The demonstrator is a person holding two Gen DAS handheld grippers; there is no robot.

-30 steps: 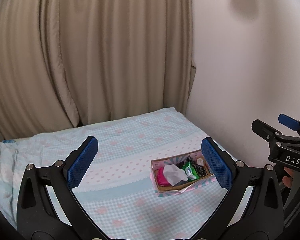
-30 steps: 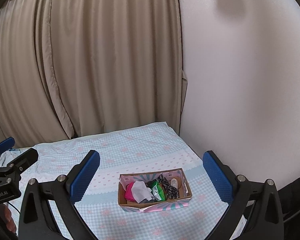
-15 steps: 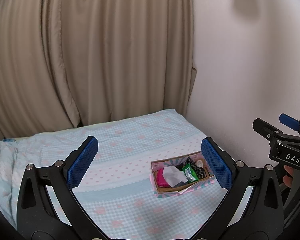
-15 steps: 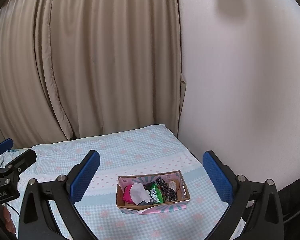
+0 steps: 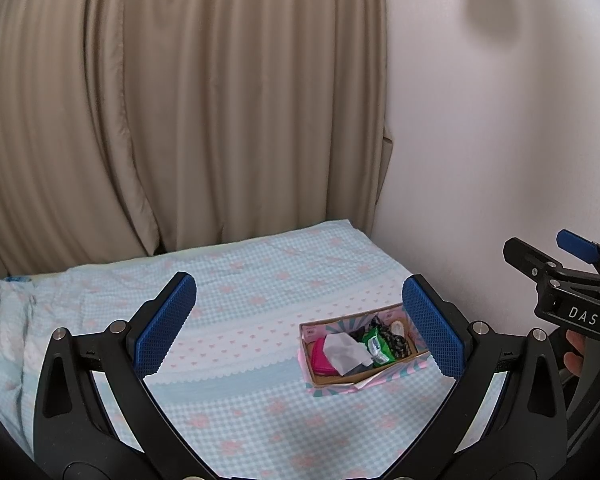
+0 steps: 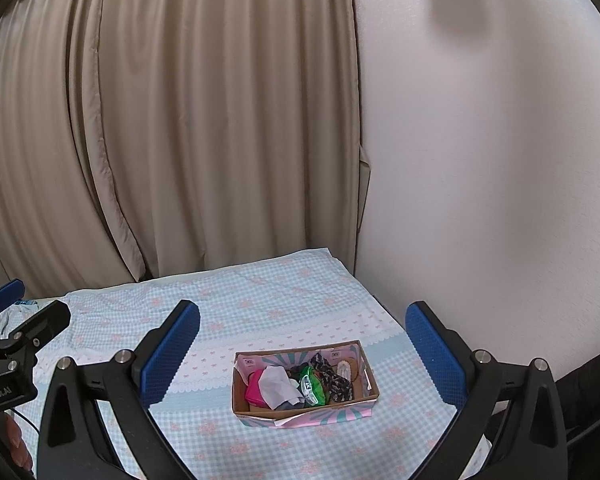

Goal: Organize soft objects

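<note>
A small cardboard box (image 6: 304,408) with pink and teal sides sits on the bed; it also shows in the left wrist view (image 5: 356,380). It holds several soft items: a pink pouch (image 6: 256,392), a white cloth (image 6: 276,386), a green packet (image 6: 312,386) and a dark patterned fabric (image 6: 334,378). My left gripper (image 5: 300,326) is open and empty, held above the bed left of the box. My right gripper (image 6: 302,350) is open and empty, held above and in front of the box.
The bed (image 6: 260,304) has a light blue checked sheet with pink flowers. Beige curtains (image 6: 180,120) hang behind it and a white wall (image 6: 480,160) runs along its right side. A rumpled white cloth (image 5: 4,320) lies at the bed's left edge.
Both grippers have drifted slightly back and up; the box sits a little lower and smaller in both views. Both grippers stay open.
</note>
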